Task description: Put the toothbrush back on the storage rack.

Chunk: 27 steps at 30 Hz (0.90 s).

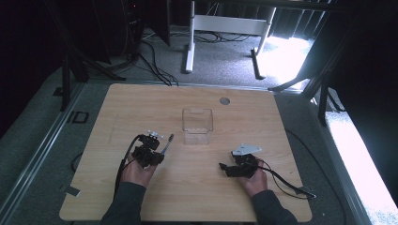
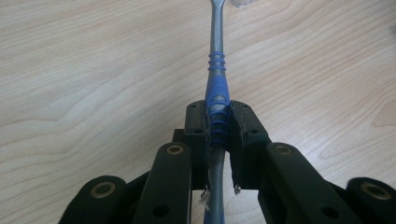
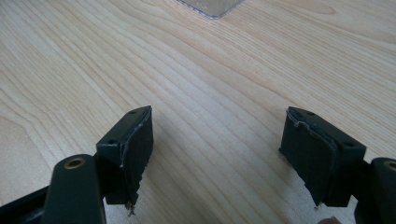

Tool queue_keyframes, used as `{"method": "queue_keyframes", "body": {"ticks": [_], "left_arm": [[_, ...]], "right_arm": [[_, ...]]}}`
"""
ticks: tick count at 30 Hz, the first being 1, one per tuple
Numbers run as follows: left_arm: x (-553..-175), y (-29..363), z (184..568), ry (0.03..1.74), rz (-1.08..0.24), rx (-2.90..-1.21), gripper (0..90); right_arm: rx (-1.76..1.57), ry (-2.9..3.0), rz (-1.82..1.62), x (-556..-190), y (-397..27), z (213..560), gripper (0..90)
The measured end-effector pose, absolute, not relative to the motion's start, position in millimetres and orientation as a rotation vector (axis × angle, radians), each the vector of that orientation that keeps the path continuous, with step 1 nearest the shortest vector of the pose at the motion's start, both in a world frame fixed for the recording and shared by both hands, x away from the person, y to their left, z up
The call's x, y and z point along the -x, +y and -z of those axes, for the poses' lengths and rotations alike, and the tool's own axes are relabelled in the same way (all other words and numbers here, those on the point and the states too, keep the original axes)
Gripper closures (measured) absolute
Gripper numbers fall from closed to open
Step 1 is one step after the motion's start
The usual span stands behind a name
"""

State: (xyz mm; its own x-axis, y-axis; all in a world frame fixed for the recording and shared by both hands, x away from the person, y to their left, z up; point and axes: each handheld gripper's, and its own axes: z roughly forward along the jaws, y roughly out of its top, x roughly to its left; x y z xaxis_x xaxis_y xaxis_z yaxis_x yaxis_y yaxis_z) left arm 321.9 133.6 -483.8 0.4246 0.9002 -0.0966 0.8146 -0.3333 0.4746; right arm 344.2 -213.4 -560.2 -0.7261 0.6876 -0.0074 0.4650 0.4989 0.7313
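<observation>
Already clamped: toothbrush, blue-ribbed grip pinched between the pads of the left gripper; grey stem running straight ahead along the jaw line, head end pointing toward the clear plastic box; long axis aimed up and slightly right across the table in the high view, tip near the box's front left corner yet apart from it; left hand plainly nearer the box than the right. Right gripper splayed wide, nothing between its pads, resting low over bare wood, box corner ahead. Seen from above: box upright and open-topped, apparently empty; seen from the left gripper view: exact grip point on the ribs.
</observation>
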Motion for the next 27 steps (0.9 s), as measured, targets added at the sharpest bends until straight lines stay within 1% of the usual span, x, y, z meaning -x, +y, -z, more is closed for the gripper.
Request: {"method": "queue_keyframes", "body": {"ticks": [16, 23, 27], "left_arm": [[-321, 136, 476, 1.363, -0.324, -2.169, 78.8], [-320, 138, 467, 1.315, -0.381, -2.128, 78.8], [-321, 138, 465, 1.307, -0.386, -2.121, 78.7]], "right_arm": [[-0.971, 2.449, -1.061, -344, -213, 560, 24.8], [-0.971, 2.449, -1.062, -344, -213, 560, 24.7], [-0.971, 2.449, -1.062, -344, -213, 560, 24.8]]}}
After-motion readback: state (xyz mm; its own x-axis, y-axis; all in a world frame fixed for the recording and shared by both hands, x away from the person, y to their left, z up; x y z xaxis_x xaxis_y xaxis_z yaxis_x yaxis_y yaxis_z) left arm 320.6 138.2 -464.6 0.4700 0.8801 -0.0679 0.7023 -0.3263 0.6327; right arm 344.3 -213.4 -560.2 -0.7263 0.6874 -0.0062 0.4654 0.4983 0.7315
